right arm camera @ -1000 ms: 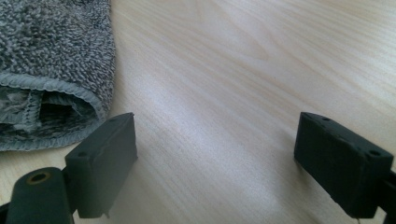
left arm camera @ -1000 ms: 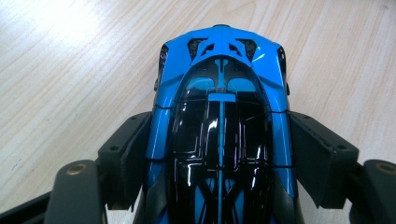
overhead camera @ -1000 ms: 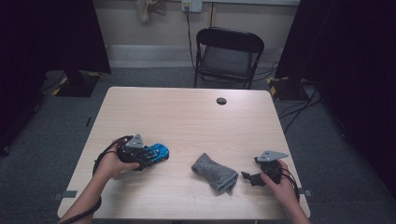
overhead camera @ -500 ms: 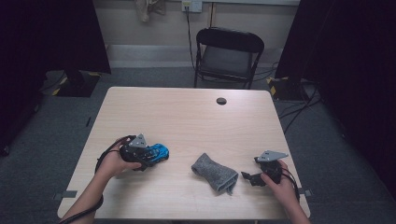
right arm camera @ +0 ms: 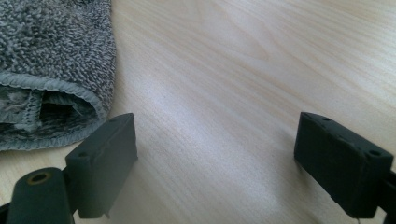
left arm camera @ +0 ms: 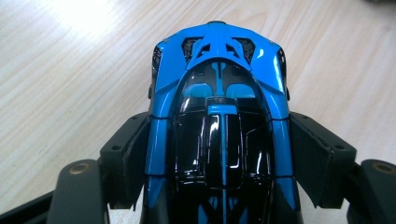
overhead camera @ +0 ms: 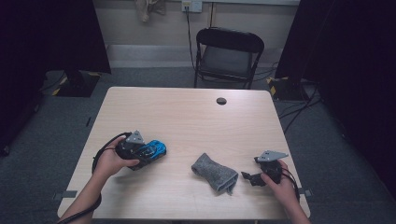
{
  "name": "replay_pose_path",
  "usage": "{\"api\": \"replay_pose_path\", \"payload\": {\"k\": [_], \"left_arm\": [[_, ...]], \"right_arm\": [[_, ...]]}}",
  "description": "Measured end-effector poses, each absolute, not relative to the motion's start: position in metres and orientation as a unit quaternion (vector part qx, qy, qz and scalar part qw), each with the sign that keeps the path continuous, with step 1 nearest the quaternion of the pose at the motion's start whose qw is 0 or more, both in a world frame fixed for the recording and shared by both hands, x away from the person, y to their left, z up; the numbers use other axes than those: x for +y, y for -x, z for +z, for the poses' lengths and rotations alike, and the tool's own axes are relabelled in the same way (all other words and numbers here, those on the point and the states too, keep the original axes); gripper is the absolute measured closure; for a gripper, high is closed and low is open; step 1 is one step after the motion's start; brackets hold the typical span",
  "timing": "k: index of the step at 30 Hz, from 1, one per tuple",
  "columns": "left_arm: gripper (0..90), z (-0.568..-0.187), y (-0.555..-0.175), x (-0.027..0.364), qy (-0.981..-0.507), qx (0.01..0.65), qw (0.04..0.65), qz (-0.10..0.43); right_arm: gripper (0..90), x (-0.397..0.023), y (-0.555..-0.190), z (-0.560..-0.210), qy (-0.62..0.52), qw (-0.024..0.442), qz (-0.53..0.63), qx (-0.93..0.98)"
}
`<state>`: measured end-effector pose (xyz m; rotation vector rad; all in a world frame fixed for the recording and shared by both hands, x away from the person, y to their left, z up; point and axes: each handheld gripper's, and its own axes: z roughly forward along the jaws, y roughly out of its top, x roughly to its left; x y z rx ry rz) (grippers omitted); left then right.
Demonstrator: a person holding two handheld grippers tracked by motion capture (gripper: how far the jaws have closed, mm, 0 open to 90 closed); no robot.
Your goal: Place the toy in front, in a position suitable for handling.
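A blue and black toy car (overhead camera: 156, 149) rests on the wooden table (overhead camera: 187, 116) at the left. My left gripper (overhead camera: 145, 154) has the car (left arm camera: 219, 107) between its jaws. The jaws have just been closing, and both pads (left arm camera: 128, 158) press on the car's flanks. A folded grey terry cloth (overhead camera: 215, 171) lies right of centre. My right gripper (overhead camera: 248, 177) sits low by the cloth's right end, open, with bare wood between its pads (right arm camera: 105, 158). The cloth's hemmed edge (right arm camera: 51, 56) lies just outside its left jaw.
A small dark round cap (overhead camera: 221, 101) sits in the tabletop near the far edge. A black folding chair (overhead camera: 229, 51) stands behind the table. Cables trail on the grey floor at the right.
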<state>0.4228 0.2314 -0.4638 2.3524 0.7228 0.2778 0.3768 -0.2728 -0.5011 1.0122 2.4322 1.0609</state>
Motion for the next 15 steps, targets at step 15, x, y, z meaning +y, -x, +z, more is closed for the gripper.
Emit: {"api": "replay_pose_path", "payload": {"k": [15], "left_arm": [[27.8,-0.451,-0.427,0.177,-0.901,0.247,0.341,0.105]], "right_arm": [[12.5,-0.273,-0.377,-0.501,-0.352,0.15,0.369,0.847]]}}
